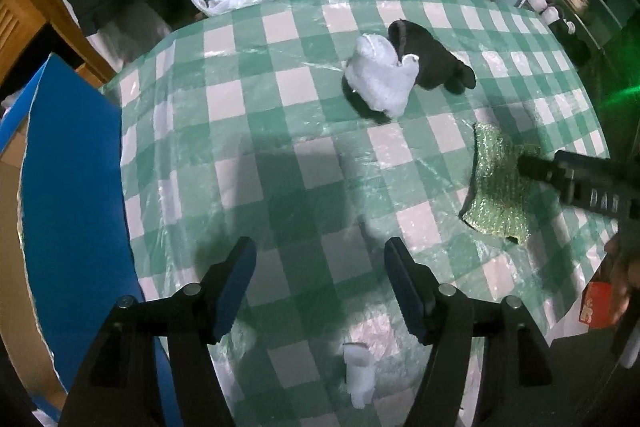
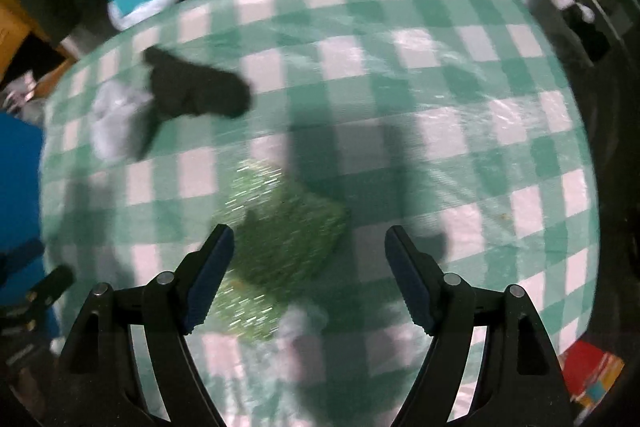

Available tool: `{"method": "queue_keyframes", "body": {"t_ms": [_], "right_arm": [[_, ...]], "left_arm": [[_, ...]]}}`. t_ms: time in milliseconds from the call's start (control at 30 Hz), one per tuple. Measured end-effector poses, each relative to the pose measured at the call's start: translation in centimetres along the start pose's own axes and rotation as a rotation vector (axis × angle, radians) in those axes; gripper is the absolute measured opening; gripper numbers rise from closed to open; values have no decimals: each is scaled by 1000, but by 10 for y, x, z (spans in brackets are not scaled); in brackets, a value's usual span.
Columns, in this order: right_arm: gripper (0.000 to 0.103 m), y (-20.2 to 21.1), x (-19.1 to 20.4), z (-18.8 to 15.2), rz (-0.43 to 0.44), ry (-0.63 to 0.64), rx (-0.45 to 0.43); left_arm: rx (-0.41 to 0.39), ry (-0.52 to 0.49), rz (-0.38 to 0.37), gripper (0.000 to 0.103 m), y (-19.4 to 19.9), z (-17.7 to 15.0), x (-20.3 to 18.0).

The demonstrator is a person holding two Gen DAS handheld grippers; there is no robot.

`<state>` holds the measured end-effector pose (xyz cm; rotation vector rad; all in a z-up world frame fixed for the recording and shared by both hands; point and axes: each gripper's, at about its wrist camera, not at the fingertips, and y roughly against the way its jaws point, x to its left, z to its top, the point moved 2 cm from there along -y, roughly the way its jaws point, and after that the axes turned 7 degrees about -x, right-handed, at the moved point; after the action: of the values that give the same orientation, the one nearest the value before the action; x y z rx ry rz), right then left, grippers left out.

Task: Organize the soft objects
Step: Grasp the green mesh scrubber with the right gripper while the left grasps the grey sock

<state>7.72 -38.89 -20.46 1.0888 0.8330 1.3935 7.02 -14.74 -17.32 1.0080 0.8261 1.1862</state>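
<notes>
Overhead, both grippers [image 1: 320, 283] [image 2: 308, 279] downward, open-jawed.

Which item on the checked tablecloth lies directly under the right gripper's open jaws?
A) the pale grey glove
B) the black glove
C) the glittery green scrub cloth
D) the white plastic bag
C. In the right wrist view the right gripper is open over the glittery green scrub cloth, pads not pressing it; the black glove and pale grey glove lie farther off to the left.

Glossy plastic tablecloth [image 1: 248, 131]; glittery green scrub cloth [image 1: 496, 187]; fuzzy black glove [image 1: 436, 63].
</notes>
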Motion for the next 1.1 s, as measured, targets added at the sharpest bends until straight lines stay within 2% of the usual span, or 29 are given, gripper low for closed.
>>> {"method": "queue_keyframes", "body": {"t_ms": [100, 233, 333, 600, 633, 667, 733, 767, 833, 933, 1000, 1067, 1100], "right_arm": [[77, -4, 25, -1, 12, 59, 18], [77, -20, 31, -8, -5, 86, 58], [78, -38, 34, 2, -28, 92, 70], [78, -54, 61, 1, -46, 117, 36], [75, -54, 62, 3, -39, 116, 32], [73, -44, 58, -14, -35, 119, 28], [54, -41, 63, -17, -19, 119, 17], [50, -40, 65, -16, -8, 115, 16], [32, -40, 66, -12, 5, 106, 16], [17, -37, 69, -4, 17, 92, 4], [15, -33, 68, 5, 27, 80, -6], [14, -31, 65, 19, 34, 68, -18], [14, -30, 64, 23, 39, 59, -23]], "left_arm": [[2, -1, -10, 68, -2, 2, -2], [5, -2, -15, 68, -6, 4, -6], [10, 0, -22, 68, -10, 6, -7], [19, 17, -70, 68, -21, 18, -13], [19, 15, -75, 68, -23, 20, -15], [18, 14, -77, 68, -23, 21, -16], [15, 10, -82, 68, -25, 26, -18], [13, 8, -84, 68, -26, 28, -19], [8, 7, -91, 68, -28, 33, -21], [-3, 21, -110, 68, -29, 40, -22], [-9, 33, -122, 70, -30, 45, -21], [-21, 45, -126, 79, -31, 51, -21], [-32, 51, -125, 79, -31, 54, -21]]}}
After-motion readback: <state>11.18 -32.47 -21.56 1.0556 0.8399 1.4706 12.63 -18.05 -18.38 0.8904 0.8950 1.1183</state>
